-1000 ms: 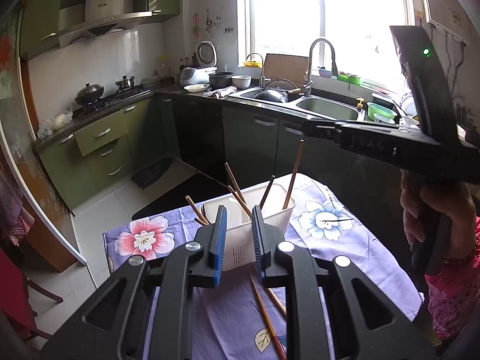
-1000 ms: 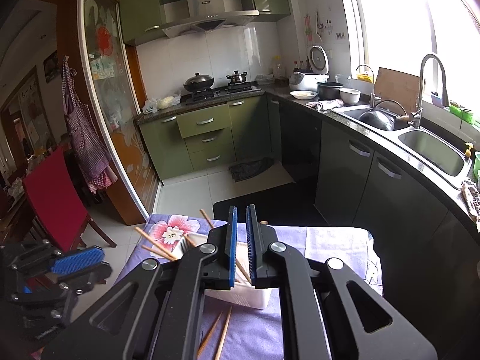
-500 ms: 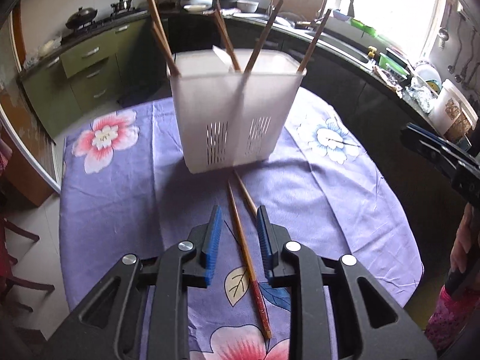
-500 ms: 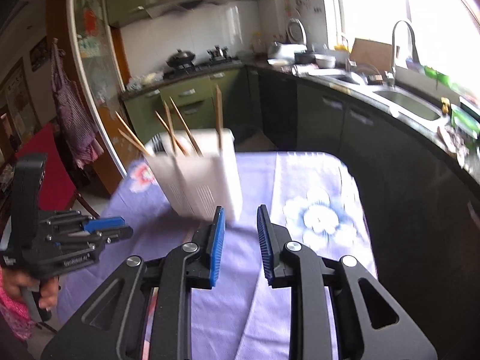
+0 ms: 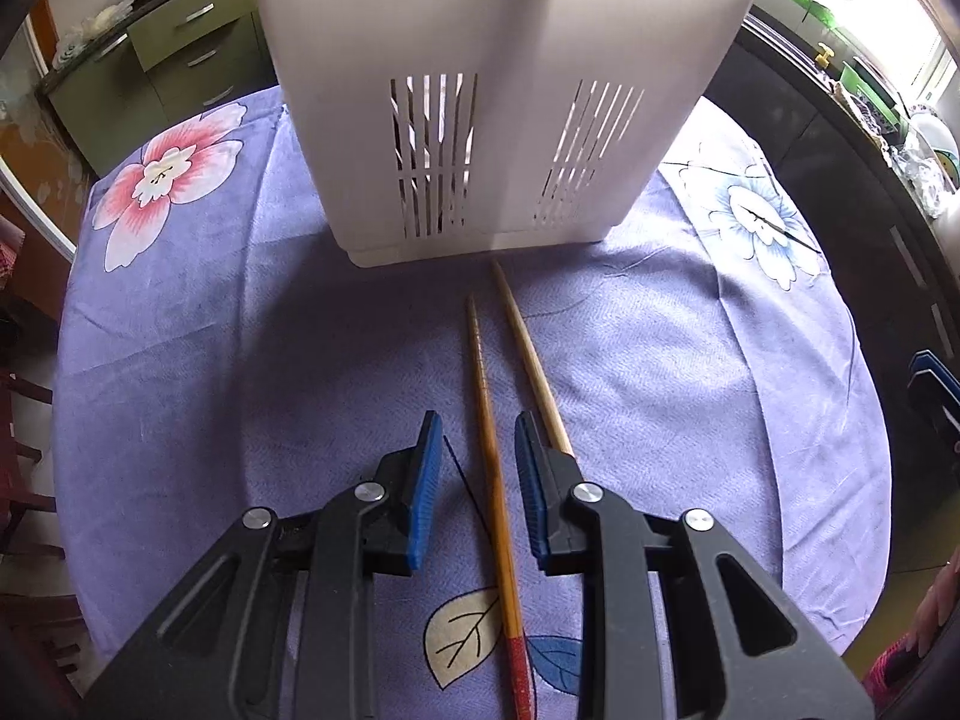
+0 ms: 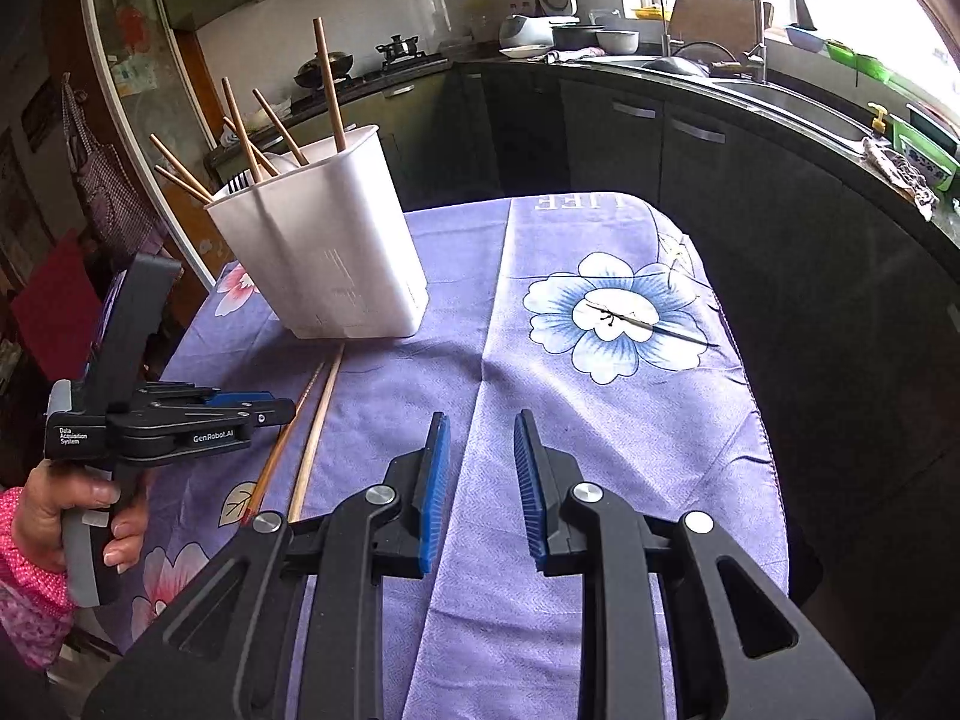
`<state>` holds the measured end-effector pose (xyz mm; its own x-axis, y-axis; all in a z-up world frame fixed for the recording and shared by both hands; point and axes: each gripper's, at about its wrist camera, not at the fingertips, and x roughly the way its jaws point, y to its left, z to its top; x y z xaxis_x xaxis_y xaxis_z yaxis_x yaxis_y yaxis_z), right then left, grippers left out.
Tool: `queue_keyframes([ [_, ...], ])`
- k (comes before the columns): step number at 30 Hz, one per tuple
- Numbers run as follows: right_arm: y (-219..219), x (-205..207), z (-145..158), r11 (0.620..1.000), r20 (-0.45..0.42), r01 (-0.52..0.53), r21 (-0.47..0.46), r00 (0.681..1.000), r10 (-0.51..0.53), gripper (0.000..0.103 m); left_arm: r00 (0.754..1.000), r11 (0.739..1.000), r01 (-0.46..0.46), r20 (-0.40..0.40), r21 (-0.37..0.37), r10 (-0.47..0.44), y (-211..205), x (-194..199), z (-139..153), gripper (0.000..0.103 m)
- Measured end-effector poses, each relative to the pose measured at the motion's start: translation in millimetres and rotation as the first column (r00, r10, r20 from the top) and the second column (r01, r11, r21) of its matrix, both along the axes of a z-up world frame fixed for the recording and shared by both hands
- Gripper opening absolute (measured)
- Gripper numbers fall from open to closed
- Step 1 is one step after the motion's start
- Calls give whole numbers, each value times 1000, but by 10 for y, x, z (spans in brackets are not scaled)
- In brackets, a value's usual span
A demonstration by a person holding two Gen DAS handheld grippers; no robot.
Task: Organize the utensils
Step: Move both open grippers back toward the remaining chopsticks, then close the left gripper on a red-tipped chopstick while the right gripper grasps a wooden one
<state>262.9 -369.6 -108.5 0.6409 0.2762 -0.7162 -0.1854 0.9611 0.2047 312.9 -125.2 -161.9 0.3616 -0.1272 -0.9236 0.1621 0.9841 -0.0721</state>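
Note:
A white slotted utensil holder stands on the table and holds several chopsticks. Two chopsticks lie on the cloth in front of it: a darker red-tipped one and a paler one. My left gripper is open and low over the table, its jaws either side of the red-tipped chopstick, not touching it; it also shows in the right wrist view. My right gripper is open and empty above the cloth, right of the chopsticks.
A purple floral tablecloth covers the round table. Dark kitchen cabinets and a sink run behind and to the right. A red chair stands at the left.
My left gripper has dropped toward the table and closed in on the lying chopsticks. My right gripper has opened from shut and lowered over the right of the table.

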Motion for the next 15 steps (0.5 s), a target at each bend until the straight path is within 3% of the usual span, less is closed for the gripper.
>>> queue_keyframes([
  [9, -58, 7, 46, 1000, -3, 6, 11, 1000, -6, 23, 1000, 999, 11, -29, 39, -10, -132, 115, -80, 24],
  [15, -93, -18, 49, 1000, -2, 14, 13, 1000, -14, 27, 1000, 997, 5, -21, 76, -3, -204, 137, -99, 7],
])
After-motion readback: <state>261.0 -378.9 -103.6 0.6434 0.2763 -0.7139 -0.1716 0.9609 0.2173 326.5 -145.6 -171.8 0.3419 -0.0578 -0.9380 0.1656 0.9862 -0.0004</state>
